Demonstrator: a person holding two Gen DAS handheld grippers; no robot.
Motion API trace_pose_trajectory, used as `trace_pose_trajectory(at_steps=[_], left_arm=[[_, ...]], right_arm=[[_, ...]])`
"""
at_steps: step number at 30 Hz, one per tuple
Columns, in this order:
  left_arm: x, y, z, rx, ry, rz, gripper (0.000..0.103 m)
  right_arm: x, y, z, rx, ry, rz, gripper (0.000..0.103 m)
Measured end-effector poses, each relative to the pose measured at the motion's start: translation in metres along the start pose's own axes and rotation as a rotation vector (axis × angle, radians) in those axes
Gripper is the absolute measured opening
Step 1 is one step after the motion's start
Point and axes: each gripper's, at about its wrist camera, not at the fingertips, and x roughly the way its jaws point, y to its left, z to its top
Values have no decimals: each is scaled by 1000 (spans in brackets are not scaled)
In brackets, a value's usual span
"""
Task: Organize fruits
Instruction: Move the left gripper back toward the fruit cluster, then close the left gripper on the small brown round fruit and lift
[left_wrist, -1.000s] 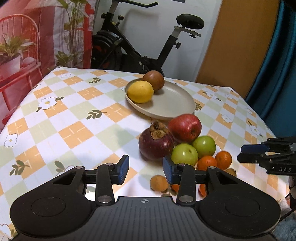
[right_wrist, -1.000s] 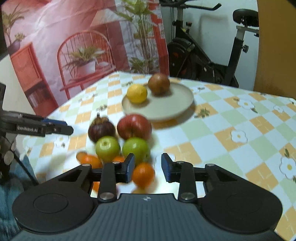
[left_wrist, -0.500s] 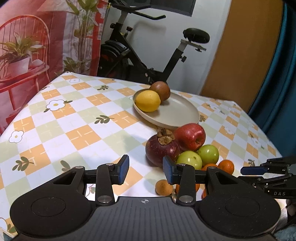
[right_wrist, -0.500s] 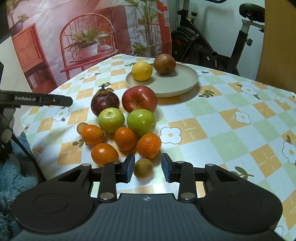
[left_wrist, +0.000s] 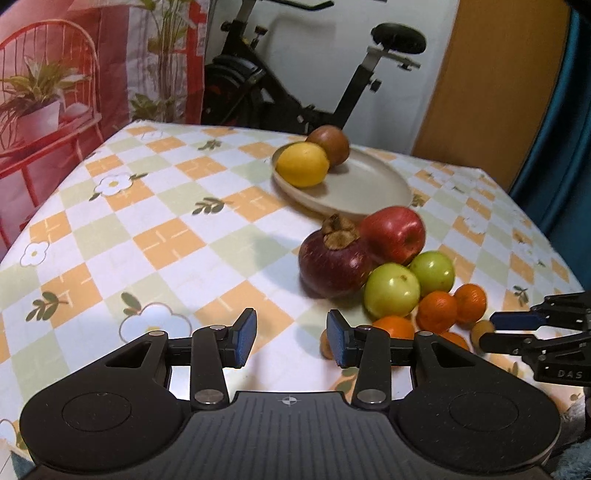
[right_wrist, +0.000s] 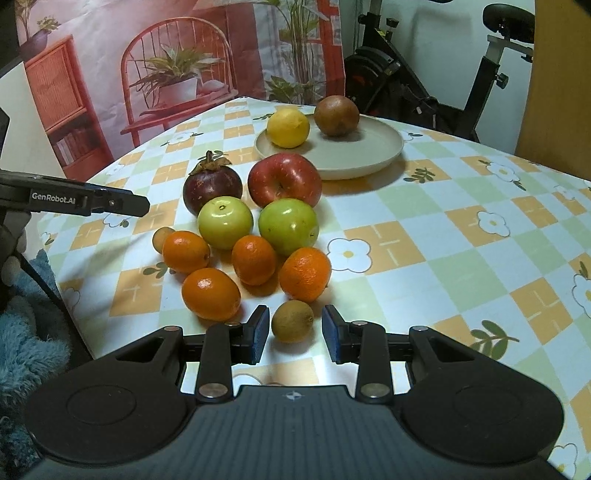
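Observation:
A beige plate (right_wrist: 369, 151) at the back of the table holds a lemon (right_wrist: 288, 127) and a brown round fruit (right_wrist: 337, 115). In front of it lie a mangosteen (right_wrist: 212, 182), a red apple (right_wrist: 283, 180), two green apples (right_wrist: 225, 221), several oranges (right_wrist: 210, 293) and a small brown fruit (right_wrist: 292, 320). My right gripper (right_wrist: 293, 334) is open, its pads on either side of that small brown fruit without touching it. My left gripper (left_wrist: 291, 338) is open and empty over the tablecloth, left of the pile (left_wrist: 391, 290).
The table has a checked cloth with flowers (left_wrist: 155, 229). An exercise bike (left_wrist: 295, 88) stands behind the table. A red chair picture (right_wrist: 177, 74) hangs at the back left. A teal curtain (left_wrist: 569, 110) hangs at the right. A second small brown fruit (right_wrist: 162, 238) lies at the pile's left.
My right gripper has drawn back toward the near edge and now straddles the small brown fruit. My left gripper has shifted slightly to the left and closer to the table.

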Motion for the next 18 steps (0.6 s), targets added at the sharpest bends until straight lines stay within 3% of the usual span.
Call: trace_pose_trajectory(at_steps=[12, 18], left_arm=[[3, -14, -4, 82, 19, -97, 44], [12, -12, -5, 51, 54, -133, 39]], right_arm=[[4, 0, -2, -1, 7, 11, 35], [5, 2, -2, -5, 8, 14, 34]])
